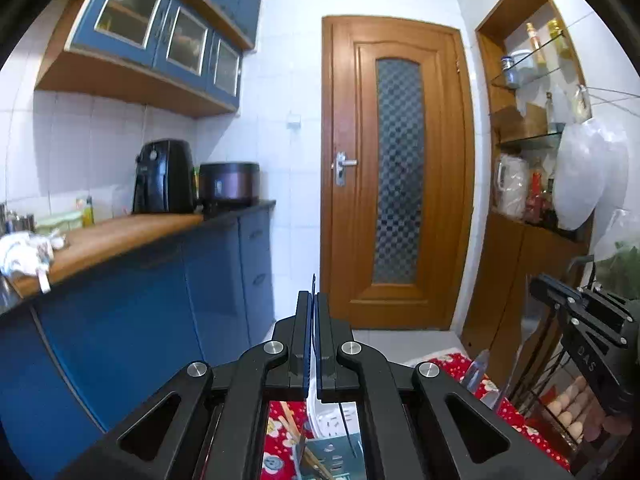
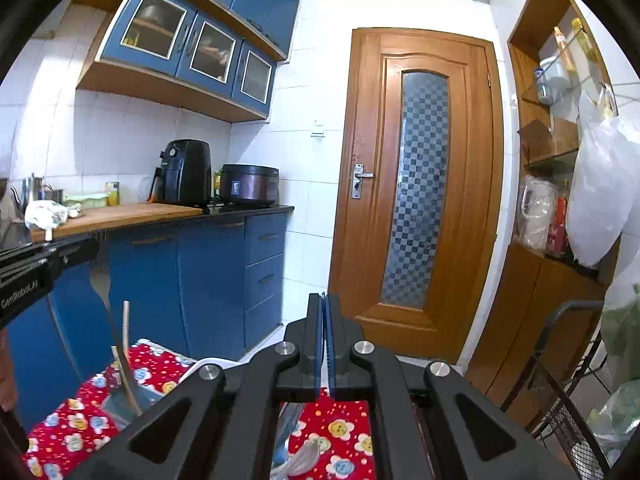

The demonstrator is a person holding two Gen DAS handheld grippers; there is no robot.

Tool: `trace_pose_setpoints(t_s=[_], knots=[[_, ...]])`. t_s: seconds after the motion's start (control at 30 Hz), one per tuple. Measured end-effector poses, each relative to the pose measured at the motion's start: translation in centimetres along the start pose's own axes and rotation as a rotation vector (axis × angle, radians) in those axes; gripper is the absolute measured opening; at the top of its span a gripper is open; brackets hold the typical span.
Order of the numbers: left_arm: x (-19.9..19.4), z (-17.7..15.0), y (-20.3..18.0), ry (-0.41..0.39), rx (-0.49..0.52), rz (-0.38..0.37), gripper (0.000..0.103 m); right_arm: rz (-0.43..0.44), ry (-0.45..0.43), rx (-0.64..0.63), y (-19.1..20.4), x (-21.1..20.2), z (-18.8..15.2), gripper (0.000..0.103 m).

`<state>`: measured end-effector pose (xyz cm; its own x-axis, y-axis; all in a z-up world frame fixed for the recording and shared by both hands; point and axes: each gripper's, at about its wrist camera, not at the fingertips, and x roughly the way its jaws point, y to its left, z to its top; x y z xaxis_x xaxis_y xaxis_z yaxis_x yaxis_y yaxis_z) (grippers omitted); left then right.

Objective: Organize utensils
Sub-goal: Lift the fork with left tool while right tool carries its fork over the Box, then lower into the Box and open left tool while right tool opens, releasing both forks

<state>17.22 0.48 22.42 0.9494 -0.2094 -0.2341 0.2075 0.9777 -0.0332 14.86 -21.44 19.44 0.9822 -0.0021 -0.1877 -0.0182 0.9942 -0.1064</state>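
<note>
Utensils: chopsticks stand in a grey holder on the red flowered cloth, at 7 o'clock in the right view. A spoon-like piece at 6 o'clock is half hidden. Left gripper and right gripper have jaws closed, empty, aimed at the door. Looks like between picks; next move calls for tilting down and opening. A white basket is mostly blocked.

Red flower-print tablecloth covers the near surface. Directly on it: a green utensil holder at left with chopsticks standing in it, a white basket just beside it, metal utensils near centre.
</note>
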Motion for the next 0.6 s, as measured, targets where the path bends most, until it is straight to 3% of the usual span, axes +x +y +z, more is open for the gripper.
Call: trace_pose_setpoints(t_s=[0.2,0.6], knots=[[2.0,-1.8,0.0,0.038,-0.003,-0.007,0.001,0.01,0.038,-0.012,0.9,2.3,-1.8,0.003],[3.4,-5.3,-0.9,0.129,-0.009,-0.044,0.001,0.102,0.114,0.035,1.2,3.1,-4.8,0.004]])
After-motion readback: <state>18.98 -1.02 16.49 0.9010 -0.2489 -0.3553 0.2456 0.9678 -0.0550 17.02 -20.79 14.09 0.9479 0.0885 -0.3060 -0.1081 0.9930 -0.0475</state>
